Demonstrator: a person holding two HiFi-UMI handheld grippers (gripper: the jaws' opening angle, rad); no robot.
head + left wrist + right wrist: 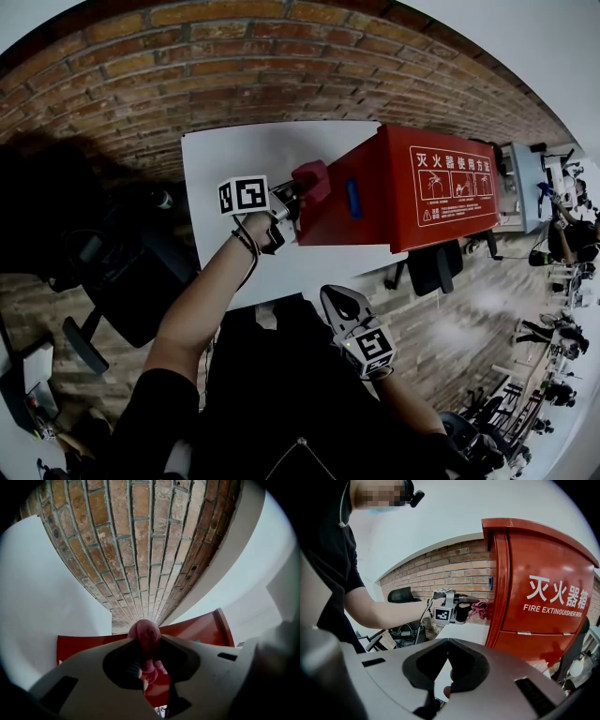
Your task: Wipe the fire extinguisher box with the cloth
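Note:
The red fire extinguisher box [412, 187] stands on the white table [234, 159], its white-lettered front facing right. My left gripper [296, 194] is shut on a pink cloth [313, 179], which touches the box's left side near its top edge. In the left gripper view the bunched cloth [145, 639] fills the jaws, with the red box [197, 630] just behind. In the right gripper view the left gripper [461, 607] holds the cloth [480, 607] against the box [543, 597]. My right gripper [339, 302] hangs low near the table's front edge, shut [447, 644] and empty.
A brick wall [234, 66] runs behind the table. A black office chair [122, 272] stands left of the table, and a second dark chair [436, 264] stands below the box. Desks and people fill the far right [562, 206].

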